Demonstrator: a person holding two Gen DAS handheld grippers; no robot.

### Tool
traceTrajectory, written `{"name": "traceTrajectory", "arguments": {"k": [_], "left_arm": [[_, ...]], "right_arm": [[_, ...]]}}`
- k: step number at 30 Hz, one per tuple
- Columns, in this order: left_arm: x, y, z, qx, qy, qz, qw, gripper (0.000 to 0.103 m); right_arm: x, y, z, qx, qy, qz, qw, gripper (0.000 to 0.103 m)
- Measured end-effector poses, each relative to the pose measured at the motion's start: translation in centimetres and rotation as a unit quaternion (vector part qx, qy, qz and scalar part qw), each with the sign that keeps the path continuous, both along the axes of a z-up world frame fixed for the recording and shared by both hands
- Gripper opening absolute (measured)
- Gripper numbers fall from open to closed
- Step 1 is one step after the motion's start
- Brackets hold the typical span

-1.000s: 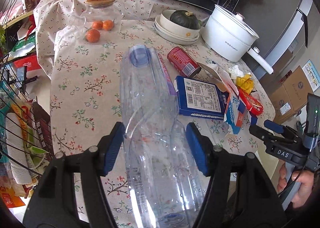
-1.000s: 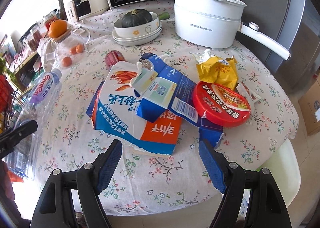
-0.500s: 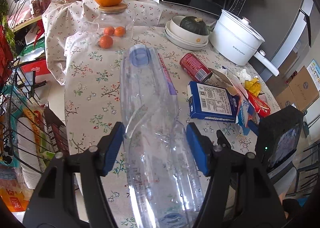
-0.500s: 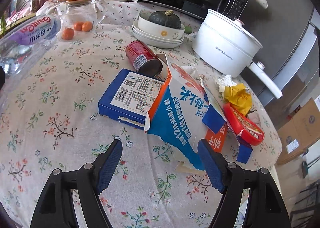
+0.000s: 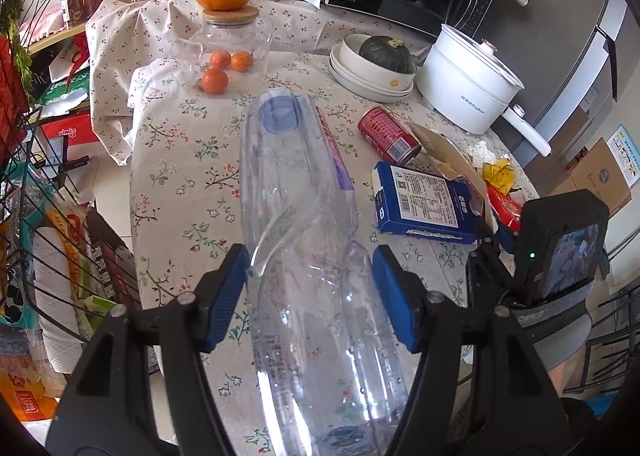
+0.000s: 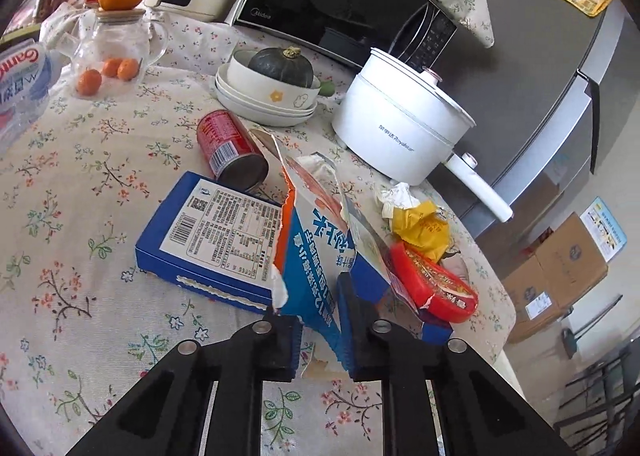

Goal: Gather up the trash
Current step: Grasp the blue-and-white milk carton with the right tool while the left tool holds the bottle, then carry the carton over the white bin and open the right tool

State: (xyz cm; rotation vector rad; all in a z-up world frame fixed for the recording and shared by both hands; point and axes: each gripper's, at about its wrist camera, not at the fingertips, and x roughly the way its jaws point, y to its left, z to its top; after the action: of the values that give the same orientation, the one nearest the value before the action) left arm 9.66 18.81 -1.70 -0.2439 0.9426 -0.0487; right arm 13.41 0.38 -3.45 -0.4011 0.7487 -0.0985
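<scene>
My left gripper [image 5: 310,296] is shut on a large clear plastic bottle [image 5: 296,191] with a blue cap, held above the floral table [image 5: 180,159]. My right gripper [image 6: 320,330] is shut on the edge of a torn blue and white carton [image 6: 316,244] that stands tilted up from the table. Around it lie a flat blue box [image 6: 216,232], a red can [image 6: 228,143] on its side, a red snack lid [image 6: 432,280], a yellow wrapper [image 6: 420,223] and crumpled tissue [image 6: 394,195]. The bottle's label shows at the left edge of the right wrist view [image 6: 20,71].
A white electric pot [image 6: 404,127], stacked bowls with a green squash [image 6: 276,83], a glass jar with oranges [image 5: 228,43] and a microwave [image 6: 340,3] stand at the back. A wire rack of goods [image 5: 40,236] is left of the table. Cardboard boxes [image 6: 560,276] sit on the floor right.
My right gripper moved in on the trash pile and shut on the torn carton, lifting its edge. My left gripper keeps holding the bottle, drawn back slightly.
</scene>
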Motion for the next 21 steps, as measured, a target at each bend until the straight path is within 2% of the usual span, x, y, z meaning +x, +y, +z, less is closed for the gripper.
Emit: {"name": "traceTrajectory", "arguments": {"k": [3,6,11,16,21], "left_arm": [[0.0,0.2,0.2,-0.004,-0.003,0.004,1.0000,0.066],[-0.1,-0.2,0.5,-0.006,-0.009,0.001,0.9999,0.066],[-0.5,-1.5,1.0,0.001,-0.020,-0.015,0.9997,0.066],[-0.6,-3.3,1.4,0.009,-0.031,-0.035,0.9989,0.066],[-0.8,-5.5,1.9,0.016,-0.043,-0.059,0.9972,0.066]], "right_arm": [[-0.7,-1.5,3.1,0.051,-0.006,0.019,0.998,0.001],[-1.5,-3.4,5.7,0.100,-0.008,0.029,0.995,0.001],[-2.3,-7.0,8.8,0.188,-0.007,0.047,0.981,0.001],[-3.8,-10.0,11.0,0.209,-0.028,0.042,0.977,0.001],[-4.4,-14.0,11.9,0.219,-0.038,0.018,0.975,0.001]]}}
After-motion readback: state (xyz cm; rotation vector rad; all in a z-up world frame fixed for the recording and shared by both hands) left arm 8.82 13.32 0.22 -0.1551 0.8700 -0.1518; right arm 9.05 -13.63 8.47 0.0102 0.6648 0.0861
